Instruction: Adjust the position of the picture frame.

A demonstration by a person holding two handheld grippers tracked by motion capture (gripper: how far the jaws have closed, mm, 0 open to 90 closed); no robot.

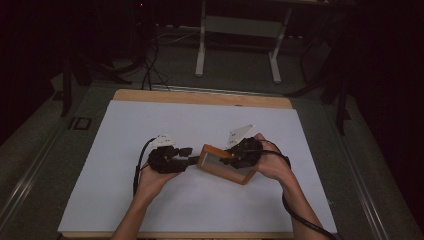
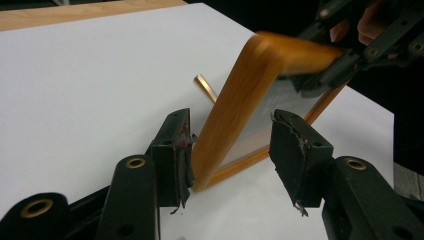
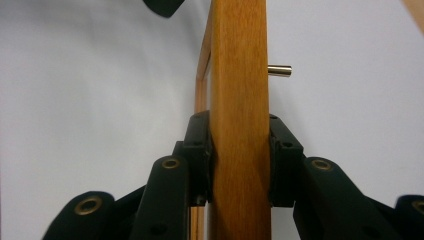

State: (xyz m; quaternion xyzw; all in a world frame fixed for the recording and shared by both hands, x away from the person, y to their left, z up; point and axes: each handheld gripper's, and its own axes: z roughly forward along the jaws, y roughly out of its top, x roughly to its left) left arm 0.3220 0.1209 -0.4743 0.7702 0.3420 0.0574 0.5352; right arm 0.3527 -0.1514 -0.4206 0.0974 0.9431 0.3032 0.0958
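Observation:
A wooden picture frame (image 1: 235, 176) with a glass pane stands tilted on edge on the white sheet. My right gripper (image 1: 234, 156) is shut on its upper rail (image 3: 239, 75), with a pad pressed against each face. My left gripper (image 1: 192, 156) is open, and its jaws straddle the frame's near side rail (image 2: 240, 100). The left pad (image 2: 181, 150) sits close against the wood, while the other pad stands well off the glass. A small brass peg (image 2: 205, 87) sticks out behind the frame (image 3: 279, 71). In the left gripper view, my right gripper (image 2: 345, 60) grips the frame's top.
A white sheet (image 1: 150, 200) covers most of the wooden table (image 1: 200, 97), with bare sheet all around the frame. Beyond the table are a dark floor, cables and a white stand's legs (image 1: 200, 55).

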